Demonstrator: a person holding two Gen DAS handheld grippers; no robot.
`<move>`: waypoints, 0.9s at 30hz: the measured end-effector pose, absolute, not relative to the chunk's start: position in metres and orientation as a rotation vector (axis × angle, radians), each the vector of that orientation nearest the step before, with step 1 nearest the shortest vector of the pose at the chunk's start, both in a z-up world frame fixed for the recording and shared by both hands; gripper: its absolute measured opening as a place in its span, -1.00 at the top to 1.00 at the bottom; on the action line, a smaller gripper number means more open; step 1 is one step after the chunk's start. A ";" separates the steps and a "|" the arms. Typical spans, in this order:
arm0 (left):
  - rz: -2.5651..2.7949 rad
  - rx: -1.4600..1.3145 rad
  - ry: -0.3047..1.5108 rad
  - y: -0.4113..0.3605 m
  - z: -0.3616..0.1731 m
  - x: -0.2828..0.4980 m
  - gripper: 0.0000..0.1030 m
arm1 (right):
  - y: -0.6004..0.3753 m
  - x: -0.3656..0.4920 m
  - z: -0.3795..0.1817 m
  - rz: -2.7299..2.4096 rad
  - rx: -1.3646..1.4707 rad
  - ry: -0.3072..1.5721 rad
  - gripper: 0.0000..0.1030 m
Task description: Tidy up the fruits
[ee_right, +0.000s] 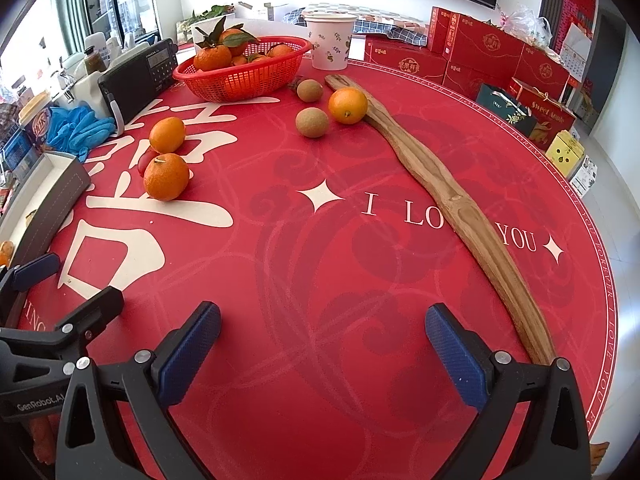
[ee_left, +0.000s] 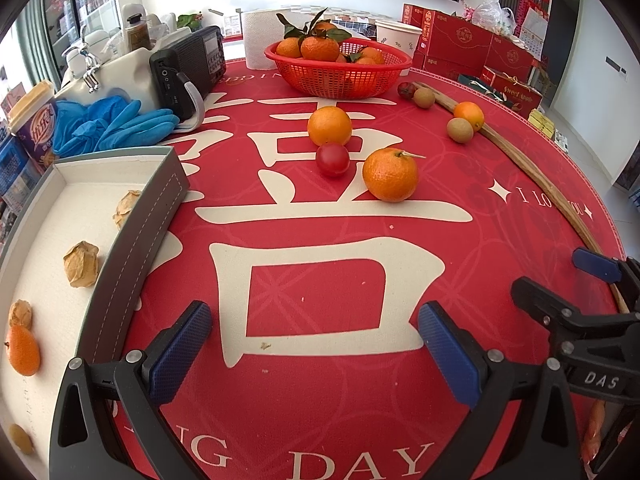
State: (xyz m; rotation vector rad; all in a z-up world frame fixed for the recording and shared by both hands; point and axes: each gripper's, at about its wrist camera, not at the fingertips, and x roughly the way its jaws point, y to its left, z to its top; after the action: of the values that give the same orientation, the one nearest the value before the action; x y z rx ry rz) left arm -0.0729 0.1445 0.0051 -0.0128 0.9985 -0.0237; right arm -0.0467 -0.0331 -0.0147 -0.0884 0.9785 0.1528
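Loose fruit lies on the red round table: a stemmed mandarin (ee_left: 390, 175) (ee_right: 166, 177), a red cherry tomato (ee_left: 333, 159) beside it, an orange (ee_left: 329, 125) (ee_right: 167, 134) behind, another orange (ee_left: 469, 115) (ee_right: 347, 105) and two brown kiwi-like fruits (ee_right: 312, 121) (ee_right: 310, 90) farther right. A grey shallow box (ee_left: 132, 236) at left holds an orange (ee_left: 23, 350) and several papery husked fruits (ee_left: 81, 264). My left gripper (ee_left: 314, 354) is open over the mat, well short of the fruit. My right gripper (ee_right: 322, 354) is open too, with nothing between its fingers.
A red basket (ee_left: 340, 76) (ee_right: 240, 76) of leafy mandarins stands at the back, with a paper cup (ee_right: 330, 42), paper roll (ee_left: 260, 40), black radio (ee_left: 188, 68) and blue gloves (ee_left: 116, 122) nearby. A long wooden strip (ee_right: 452, 196) crosses the right side. Red gift boxes (ee_right: 480, 52) stand beyond the table.
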 end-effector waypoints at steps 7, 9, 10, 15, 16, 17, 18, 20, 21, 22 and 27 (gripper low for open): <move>-0.042 -0.152 1.016 0.149 0.013 -0.037 -0.81 | -0.036 -0.050 -0.015 0.154 -0.090 0.974 -0.99; -0.061 -0.164 1.021 0.143 0.015 -0.032 -0.74 | -0.037 -0.051 -0.015 0.156 -0.091 0.973 -0.99; -0.066 -0.158 1.023 0.138 0.015 -0.029 -0.65 | -0.037 -0.050 -0.015 0.156 -0.091 0.973 -0.99; -0.071 -0.120 1.022 0.117 0.016 -0.014 -0.44 | -0.037 -0.052 -0.015 0.157 -0.091 0.966 -0.99; -0.067 -0.115 1.022 0.114 0.016 -0.011 -0.41 | -0.038 -0.052 -0.015 0.158 -0.091 0.964 -0.99; -0.063 -0.113 1.021 0.112 0.016 -0.008 -0.39 | -0.038 -0.053 -0.015 0.160 -0.092 0.962 -0.99; -0.059 -0.112 1.020 0.110 0.016 -0.006 -0.35 | -0.038 -0.053 -0.015 0.162 -0.093 0.960 -0.99; -0.046 -0.109 1.013 0.107 0.015 -0.001 -0.33 | -0.038 -0.054 -0.015 0.163 -0.093 0.958 -0.99; -0.034 -0.101 1.008 0.106 0.015 0.000 -0.28 | -0.038 -0.054 -0.015 0.164 -0.093 0.957 -0.99; -0.019 -0.083 1.000 0.104 0.014 0.002 -0.10 | -0.038 -0.054 -0.015 0.163 -0.093 0.956 -0.99; -0.023 -0.059 0.967 0.112 0.014 -0.003 0.26 | -0.038 -0.054 -0.016 0.164 -0.093 0.955 -0.99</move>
State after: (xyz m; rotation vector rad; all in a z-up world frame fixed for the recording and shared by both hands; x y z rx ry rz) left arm -0.0033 0.1122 0.0141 -0.0585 0.9666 -0.0227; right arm -0.0540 -0.0383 -0.0158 -0.0931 0.9554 0.1636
